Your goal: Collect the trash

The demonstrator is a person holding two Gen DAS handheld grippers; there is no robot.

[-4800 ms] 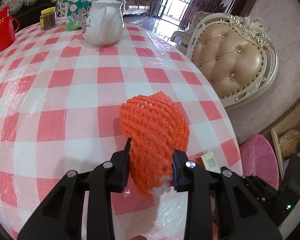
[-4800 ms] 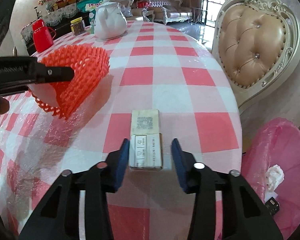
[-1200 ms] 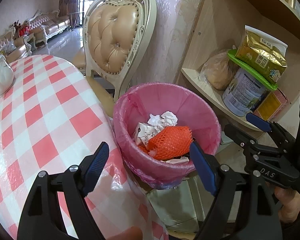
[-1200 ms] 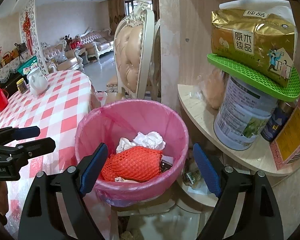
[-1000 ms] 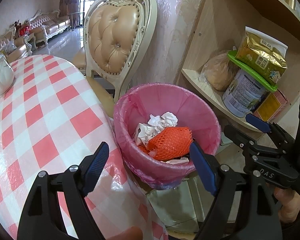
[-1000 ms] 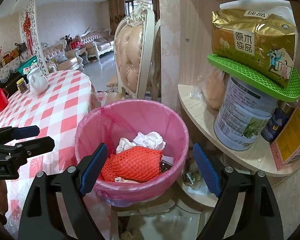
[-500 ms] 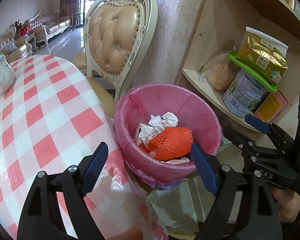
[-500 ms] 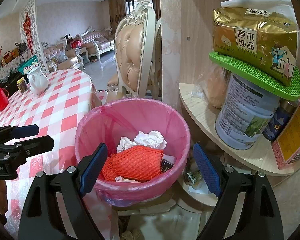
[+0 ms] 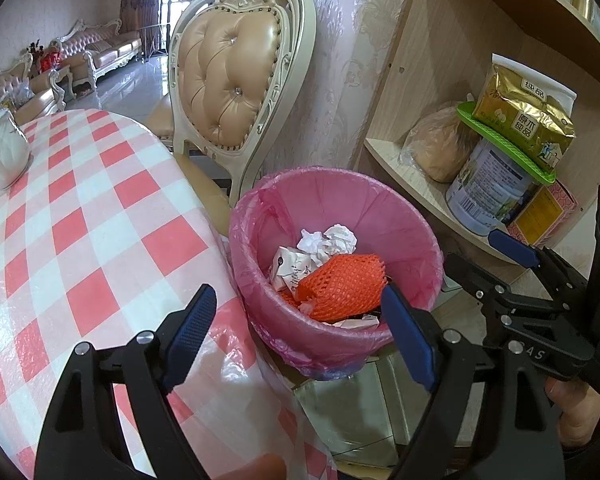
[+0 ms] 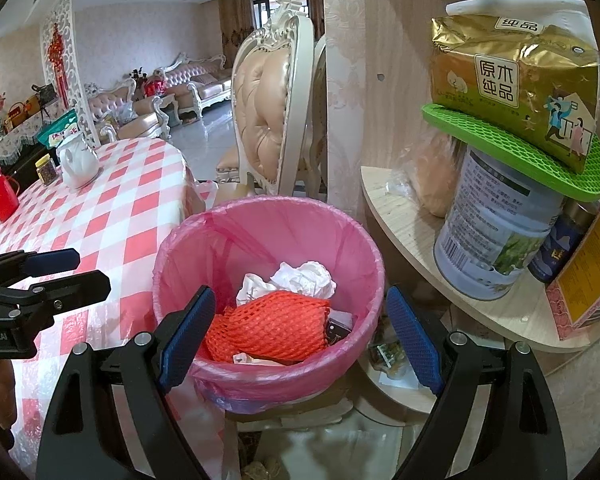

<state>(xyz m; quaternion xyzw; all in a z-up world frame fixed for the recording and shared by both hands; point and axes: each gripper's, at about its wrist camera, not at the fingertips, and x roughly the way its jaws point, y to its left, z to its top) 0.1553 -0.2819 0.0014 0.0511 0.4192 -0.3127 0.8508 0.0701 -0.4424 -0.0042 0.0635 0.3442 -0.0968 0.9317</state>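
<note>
Orange foam netting (image 9: 340, 286) lies on crumpled paper (image 9: 327, 240) in pink-lined bin (image 9: 400, 216); both grippers' fingers spread wide, empty.

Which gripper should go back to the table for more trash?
Left, probably. The left gripper hangs open and empty at the checked table's edge; the right gripper, also open, sits on the bin's shelf side.

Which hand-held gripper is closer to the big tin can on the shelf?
Right. The right hand-held gripper hangs over the pink bin just beside the tin can; the left hand-held gripper is on the bin's table side.
</note>
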